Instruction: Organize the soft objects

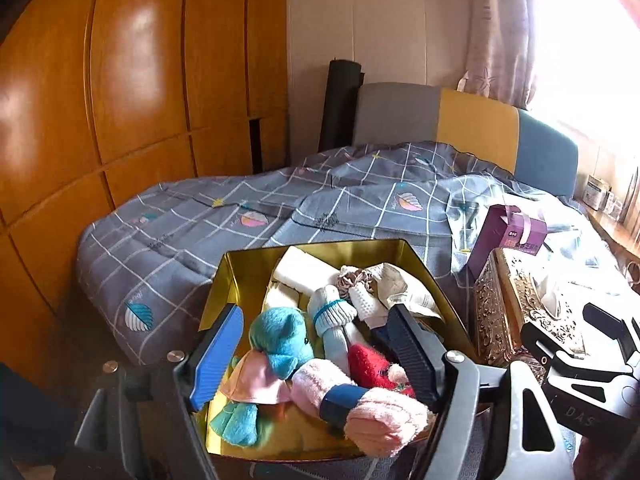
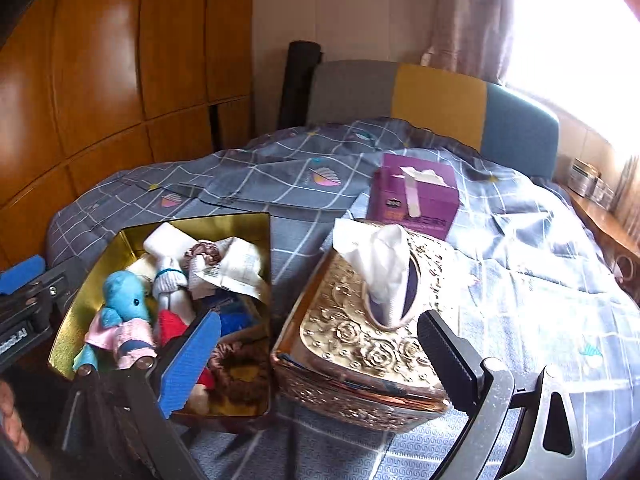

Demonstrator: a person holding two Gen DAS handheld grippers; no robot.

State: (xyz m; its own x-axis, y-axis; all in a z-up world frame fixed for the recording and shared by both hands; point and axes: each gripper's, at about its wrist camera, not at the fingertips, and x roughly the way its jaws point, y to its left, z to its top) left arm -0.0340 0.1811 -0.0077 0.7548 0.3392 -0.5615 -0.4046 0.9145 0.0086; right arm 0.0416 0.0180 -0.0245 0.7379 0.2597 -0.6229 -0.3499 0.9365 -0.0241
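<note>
Both my grippers stand with jaws spread and nothing between the pads. My left gripper point(image 1: 316, 360) hangs over the gold tin point(image 1: 240, 276), which already holds the soft things: a blue plush point(image 1: 282, 340), a rolled pink towel point(image 1: 360, 408), a red knitted piece point(image 1: 370, 364), grey socks point(image 1: 334, 320) and a white pouch point(image 1: 404, 284). My right gripper point(image 2: 320, 360) hangs over the tissue box point(image 2: 360, 344), which stands just beside the tin, at 3 o'clock from it. A purple box point(image 2: 414, 192) lies on the bed point(image 2: 540, 280) at about 12 o'clock from the tissue box.

I judge that the sorting is almost done, and the step now is to see if anything soft remains outside the tin. The towel lies at 6 o'clock in the tin, high at the near edge, and it could roll out. To do this well, I would lower the left pads on both sides of its roll, close gently, and push it toward 12 o'clock, deeper among the others. The right gripper should stay away from the loose tissue point(image 2: 380, 264), which catches easily.
</note>
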